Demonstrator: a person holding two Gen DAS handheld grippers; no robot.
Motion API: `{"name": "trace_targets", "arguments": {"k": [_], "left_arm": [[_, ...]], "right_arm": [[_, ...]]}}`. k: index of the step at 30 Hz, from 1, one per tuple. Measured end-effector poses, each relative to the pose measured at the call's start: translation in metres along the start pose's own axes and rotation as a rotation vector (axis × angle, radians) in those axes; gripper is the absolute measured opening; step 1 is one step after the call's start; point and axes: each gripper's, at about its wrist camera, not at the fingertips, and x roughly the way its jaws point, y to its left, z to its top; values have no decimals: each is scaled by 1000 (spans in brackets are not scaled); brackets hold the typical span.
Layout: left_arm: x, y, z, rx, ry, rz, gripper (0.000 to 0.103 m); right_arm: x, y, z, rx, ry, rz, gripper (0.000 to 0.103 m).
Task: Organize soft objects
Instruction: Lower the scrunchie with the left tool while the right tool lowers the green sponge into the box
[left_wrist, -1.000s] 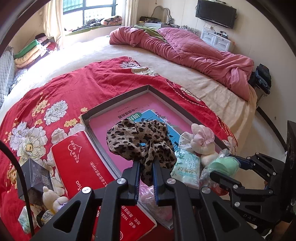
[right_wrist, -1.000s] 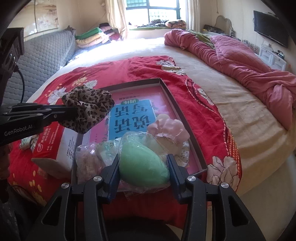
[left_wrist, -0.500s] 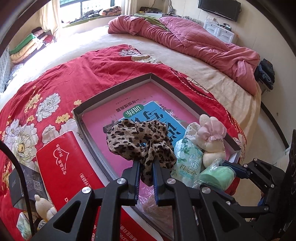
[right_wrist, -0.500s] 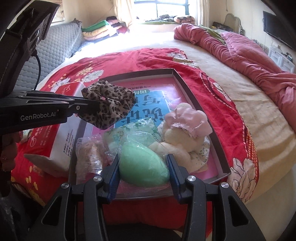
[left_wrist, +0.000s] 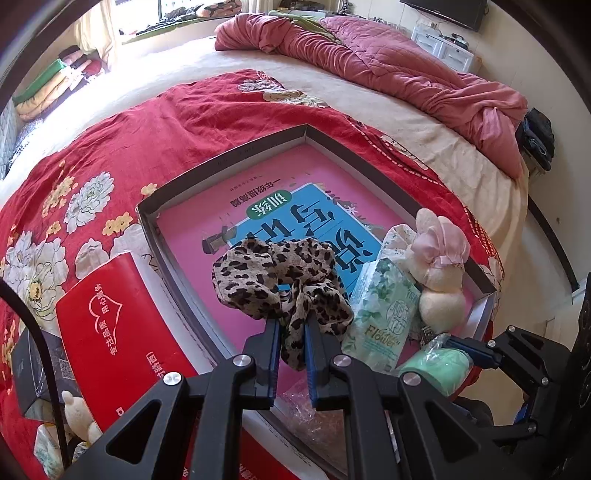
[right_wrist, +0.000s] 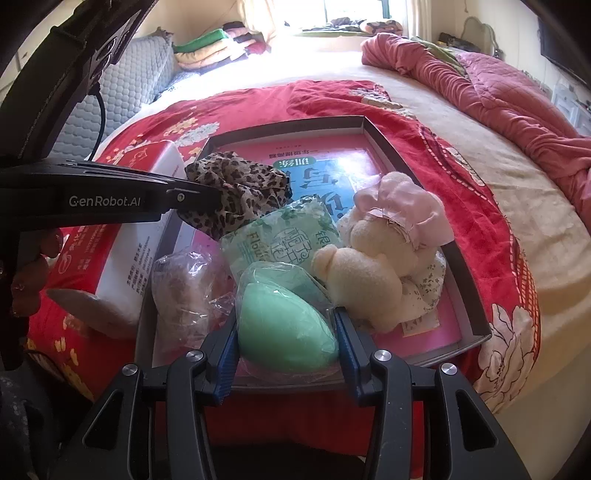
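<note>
Leopard-print cloth, a scrunchie (left_wrist: 280, 284), is pinched tight between the near-closed jaws of the left gripper (left_wrist: 290, 332), most of it bunched past the fingertips and held above the pink floor of a shallow tray (left_wrist: 221, 158); just right of that gripper lies a green-patterned tissue pack (left_wrist: 380, 310), and beyond it a cream plush (left_wrist: 439, 280) with a pink bow, both in the tray; left of the tray sits a red box (left_wrist: 107, 325) on the red floral bedspread (left_wrist: 110, 147); the right gripper (right_wrist: 286, 325) clamps a green sponge (right_wrist: 284, 325) in clear wrap, jaws pressed to its sides, over the tray's near edge; left of it lies a crinkled clear bag (right_wrist: 181, 291); farther off, a pink quilt (left_wrist: 388, 62) is heaped on the bed.
</note>
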Motion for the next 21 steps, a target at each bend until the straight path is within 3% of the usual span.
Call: {"name": "trace_targets", "arguments": {"k": [15,21], "left_arm": [[-3,-6,-4,16,18,4,12],[-2,-7,-6,17,25,10,12]], "right_arm": [[-4,0,-3,-5,-24,-25,53],[-8,-1,-2,-4,-44,-40,67]]}}
